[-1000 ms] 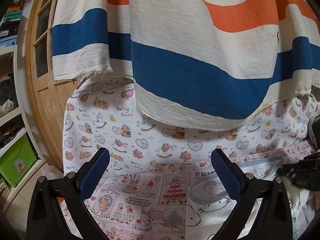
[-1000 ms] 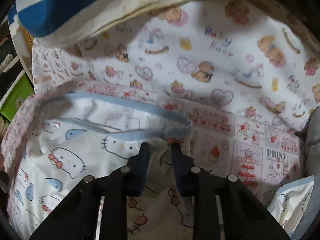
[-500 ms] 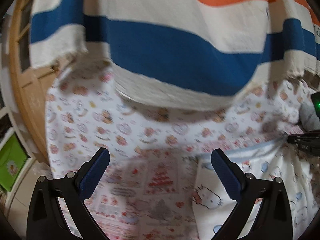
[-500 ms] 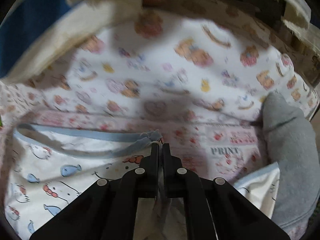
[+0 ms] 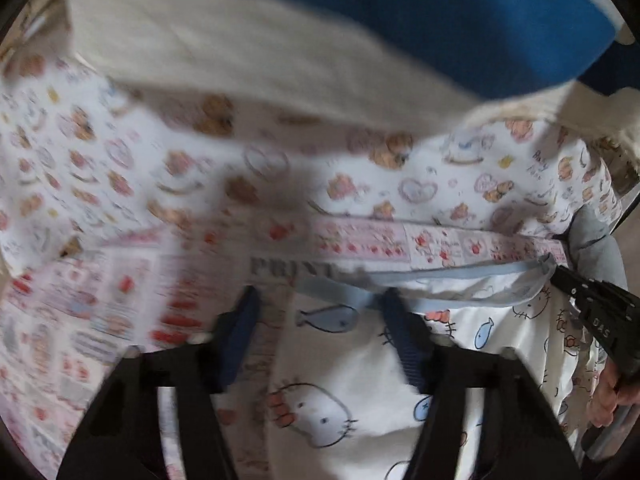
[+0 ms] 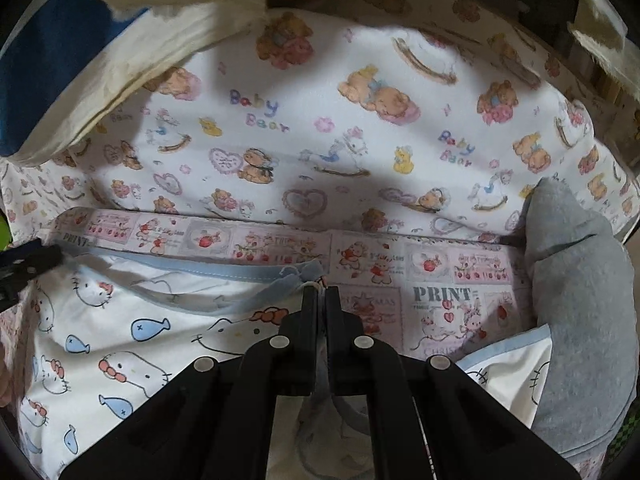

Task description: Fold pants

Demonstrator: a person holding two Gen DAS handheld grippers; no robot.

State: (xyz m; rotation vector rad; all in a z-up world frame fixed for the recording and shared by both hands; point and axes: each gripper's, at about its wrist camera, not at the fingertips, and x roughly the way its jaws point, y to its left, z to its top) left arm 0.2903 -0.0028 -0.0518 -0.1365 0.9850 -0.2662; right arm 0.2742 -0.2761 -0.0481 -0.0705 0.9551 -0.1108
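The pants (image 6: 120,344) are white with a cat-and-fish print and a light blue waistband (image 6: 224,274). They lie on a patterned sheet. My right gripper (image 6: 320,292) is shut on the right end of the waistband. In the left wrist view the pants (image 5: 344,380) lie below my left gripper (image 5: 320,304), which is open, its blue pads either side of the waistband's left end (image 5: 340,282). The right gripper (image 5: 588,300) shows at the right edge there. The left gripper's tip (image 6: 28,264) shows at the left edge of the right wrist view.
The bear-print sheet (image 6: 320,128) rises behind the pants. A striped cream, blue and orange cloth (image 5: 280,52) hangs above it. A grey cushion (image 6: 580,300) lies at the right, over another white piece with blue trim (image 6: 512,364).
My left gripper has dropped down and moved right onto the waistband's left end, its jaws narrower. My right gripper has closed on the waistband's right end and held it there.
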